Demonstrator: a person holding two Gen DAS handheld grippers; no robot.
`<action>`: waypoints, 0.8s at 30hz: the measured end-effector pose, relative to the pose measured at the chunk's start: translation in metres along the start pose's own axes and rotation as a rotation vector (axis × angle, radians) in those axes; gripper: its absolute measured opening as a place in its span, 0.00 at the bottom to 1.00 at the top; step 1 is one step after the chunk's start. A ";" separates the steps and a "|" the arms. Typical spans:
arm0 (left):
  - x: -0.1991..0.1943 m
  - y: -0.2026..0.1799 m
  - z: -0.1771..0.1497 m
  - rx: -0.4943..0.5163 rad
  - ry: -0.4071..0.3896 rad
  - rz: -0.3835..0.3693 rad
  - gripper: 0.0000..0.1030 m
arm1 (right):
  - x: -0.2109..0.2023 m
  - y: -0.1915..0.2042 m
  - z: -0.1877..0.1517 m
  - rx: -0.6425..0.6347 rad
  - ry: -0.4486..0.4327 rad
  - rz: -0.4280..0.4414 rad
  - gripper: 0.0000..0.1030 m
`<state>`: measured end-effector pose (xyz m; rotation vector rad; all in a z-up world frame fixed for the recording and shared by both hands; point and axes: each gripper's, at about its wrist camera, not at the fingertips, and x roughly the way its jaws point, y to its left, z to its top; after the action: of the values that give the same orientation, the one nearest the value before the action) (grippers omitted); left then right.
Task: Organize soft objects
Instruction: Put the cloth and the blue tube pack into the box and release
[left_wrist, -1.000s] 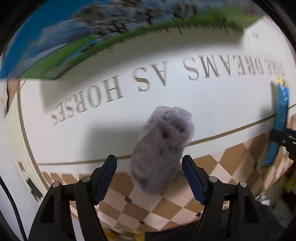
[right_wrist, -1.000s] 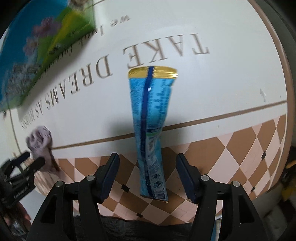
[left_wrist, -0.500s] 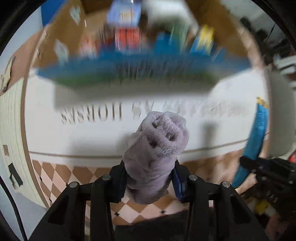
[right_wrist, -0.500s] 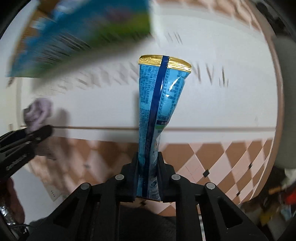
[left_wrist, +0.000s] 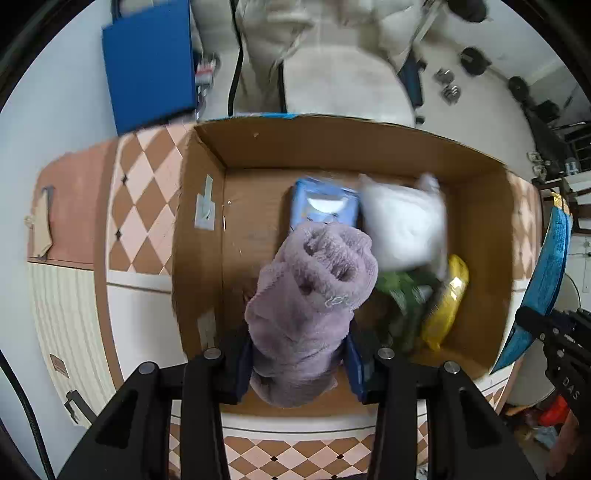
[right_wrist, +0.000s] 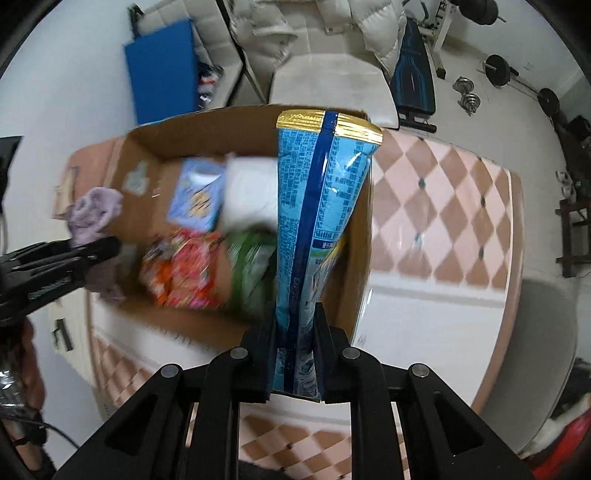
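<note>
My left gripper (left_wrist: 295, 360) is shut on a rolled lilac fleece cloth (left_wrist: 314, 288) and holds it above the near left part of an open cardboard box (left_wrist: 332, 147). My right gripper (right_wrist: 295, 328) is shut on a long blue snack bag with a gold top (right_wrist: 317, 221), held upright over the box's right side (right_wrist: 360, 258). The bag also shows at the right edge of the left wrist view (left_wrist: 546, 280). The cloth and left gripper show at the left of the right wrist view (right_wrist: 92, 218).
In the box lie a blue packet (left_wrist: 325, 201), a white soft bag (left_wrist: 402, 225), a green packet (left_wrist: 402, 295), a yellow packet (left_wrist: 447, 306) and a red-orange packet (right_wrist: 184, 273). The box stands on a checkered table (right_wrist: 443, 206). A chair (right_wrist: 328, 88) and gym weights (right_wrist: 467, 94) are beyond.
Both grippers closed on their objects, the cloth and the snack bag, lifted them off the table mat and swung up over the open cardboard box.
</note>
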<state>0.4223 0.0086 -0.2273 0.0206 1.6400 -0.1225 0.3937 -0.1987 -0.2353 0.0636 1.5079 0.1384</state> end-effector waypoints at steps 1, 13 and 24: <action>0.006 0.002 0.007 -0.008 0.021 0.001 0.37 | 0.019 0.000 0.024 -0.011 0.030 -0.023 0.18; 0.071 0.009 0.064 0.034 0.216 0.075 0.39 | 0.113 0.002 0.102 -0.035 0.252 -0.138 0.18; 0.083 0.005 0.070 0.016 0.282 0.000 0.55 | 0.132 -0.008 0.116 -0.001 0.319 -0.128 0.41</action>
<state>0.4864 0.0022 -0.3146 0.0525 1.9205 -0.1375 0.5174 -0.1842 -0.3594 -0.0581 1.8251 0.0475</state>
